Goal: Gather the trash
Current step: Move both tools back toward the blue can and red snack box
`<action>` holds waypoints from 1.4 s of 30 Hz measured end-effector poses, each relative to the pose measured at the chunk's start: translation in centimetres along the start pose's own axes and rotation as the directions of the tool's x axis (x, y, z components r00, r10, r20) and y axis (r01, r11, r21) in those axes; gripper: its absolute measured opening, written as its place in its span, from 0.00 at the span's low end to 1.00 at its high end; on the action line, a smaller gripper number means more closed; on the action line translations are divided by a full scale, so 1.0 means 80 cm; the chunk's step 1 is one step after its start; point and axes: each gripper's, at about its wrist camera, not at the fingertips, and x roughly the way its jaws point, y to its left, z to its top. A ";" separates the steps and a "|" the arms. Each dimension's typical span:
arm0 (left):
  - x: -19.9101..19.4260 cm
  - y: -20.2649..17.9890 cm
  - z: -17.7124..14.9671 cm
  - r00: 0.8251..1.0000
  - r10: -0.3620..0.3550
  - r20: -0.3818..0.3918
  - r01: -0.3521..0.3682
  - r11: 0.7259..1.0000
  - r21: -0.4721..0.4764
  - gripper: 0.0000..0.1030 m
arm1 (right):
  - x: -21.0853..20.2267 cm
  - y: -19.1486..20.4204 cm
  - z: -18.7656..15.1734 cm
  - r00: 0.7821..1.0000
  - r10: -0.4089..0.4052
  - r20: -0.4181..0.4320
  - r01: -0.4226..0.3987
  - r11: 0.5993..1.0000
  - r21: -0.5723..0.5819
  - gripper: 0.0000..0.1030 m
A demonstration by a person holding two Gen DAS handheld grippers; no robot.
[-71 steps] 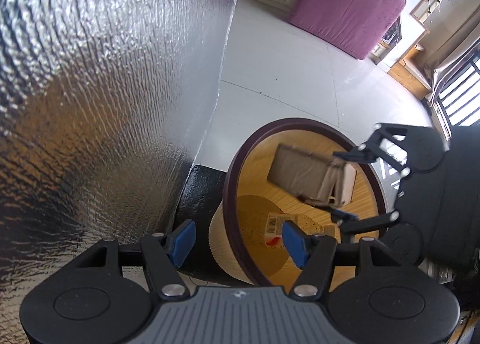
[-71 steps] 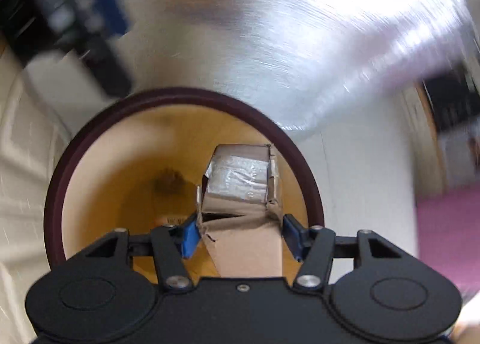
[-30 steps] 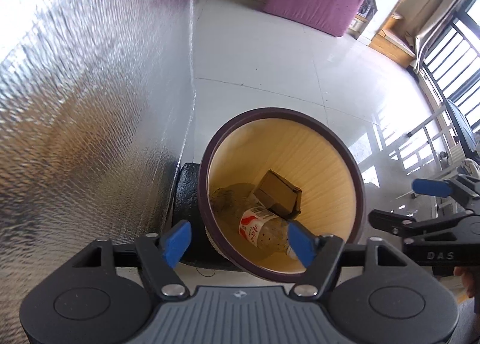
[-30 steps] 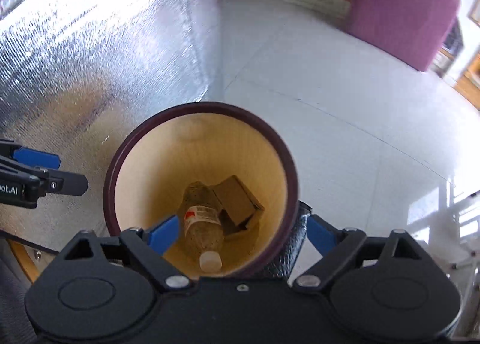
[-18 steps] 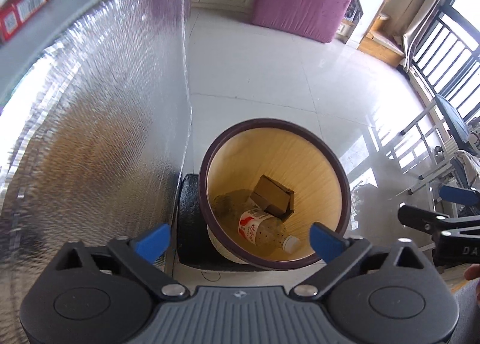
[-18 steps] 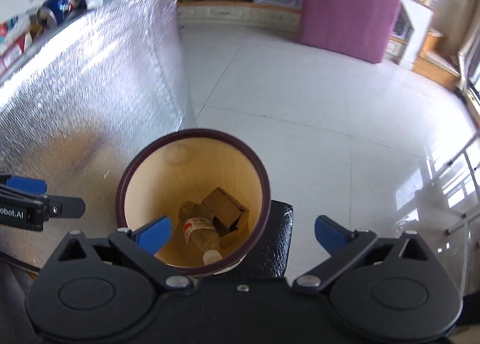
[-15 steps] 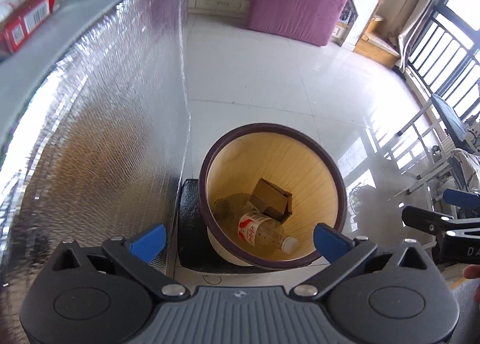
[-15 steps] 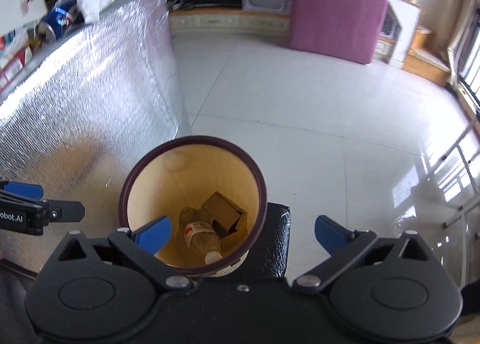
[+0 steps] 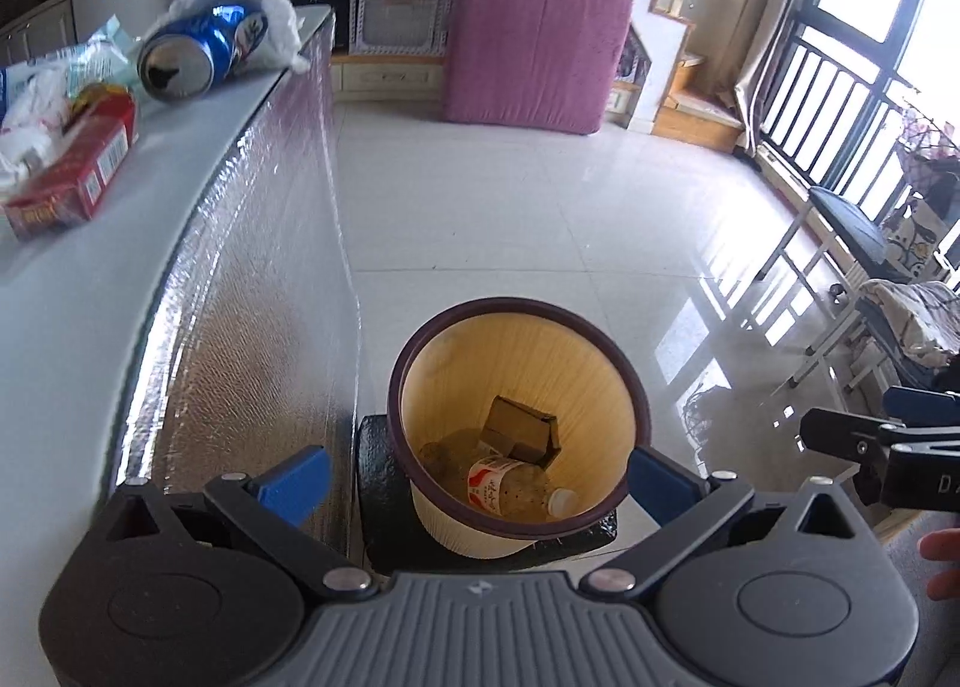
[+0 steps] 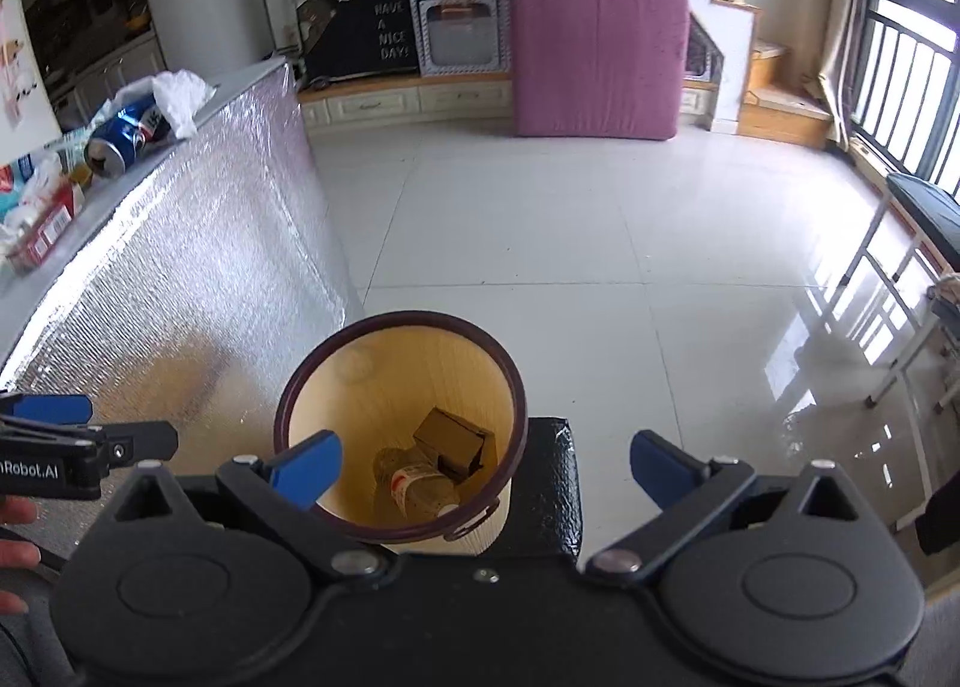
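Note:
A round trash bin [image 9: 462, 327] with a dark rim and yellow inside stands on the floor beside a foil-clad counter; it also shows in the right wrist view [image 10: 360, 336]. Inside lie a brown cardboard box [image 9: 519, 429] [image 10: 450, 438] and a clear plastic bottle [image 9: 510, 492] [image 10: 417, 486]. On the counter top lie a blue can [image 9: 195, 54] [image 10: 123, 138], a red box [image 9: 72, 171] [image 10: 42, 234], white crumpled paper [image 9: 264, 21] [image 10: 177, 93] and wrappers [image 9: 36, 93]. My left gripper [image 9: 471, 474] and right gripper [image 10: 483, 462] are both open and empty, high above the bin.
The bin sits on a black mat [image 9: 378, 483]. The foil counter side [image 9: 252, 297] is close on the left. White tiled floor [image 10: 540, 243] lies beyond. A purple mattress [image 10: 600, 51] leans at the far wall. Metal racks [image 9: 840, 315] stand at right.
The right gripper let the cardboard box fall into the bin and opened. Both grippers rose well above the bin, so the counter top and its trash came into view.

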 end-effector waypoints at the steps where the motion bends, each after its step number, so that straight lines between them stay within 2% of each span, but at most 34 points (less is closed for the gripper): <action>1: -0.004 -0.001 0.000 1.000 -0.002 0.005 0.002 1.000 0.001 1.00 | -0.004 0.001 -0.002 1.000 -0.005 0.004 0.005 1.000 0.000 1.00; 12: -0.060 0.019 -0.003 0.995 -0.027 0.101 0.029 0.999 -0.016 1.00 | -0.058 0.009 -0.016 0.996 -0.037 0.085 0.033 0.998 0.045 1.00; 21: -0.118 0.071 -0.005 0.976 0.002 0.219 0.010 0.998 -0.054 1.00 | -0.095 0.040 -0.013 0.978 -0.030 0.206 0.019 0.998 0.054 1.00; 29: -0.165 0.141 0.001 0.952 0.088 0.294 -0.058 0.992 -0.110 1.00 | -0.095 0.108 0.001 0.957 0.049 0.286 -0.057 0.998 0.019 1.00; 38: -0.182 0.230 0.024 0.924 0.166 0.344 -0.100 0.974 -0.202 1.00 | -0.067 0.211 0.025 0.940 0.162 0.300 -0.147 0.987 -0.072 1.00; 42: -0.175 0.266 0.045 0.925 0.180 0.335 -0.100 0.965 -0.244 1.00 | -0.052 0.255 0.034 0.932 0.201 0.303 -0.169 0.977 -0.129 1.00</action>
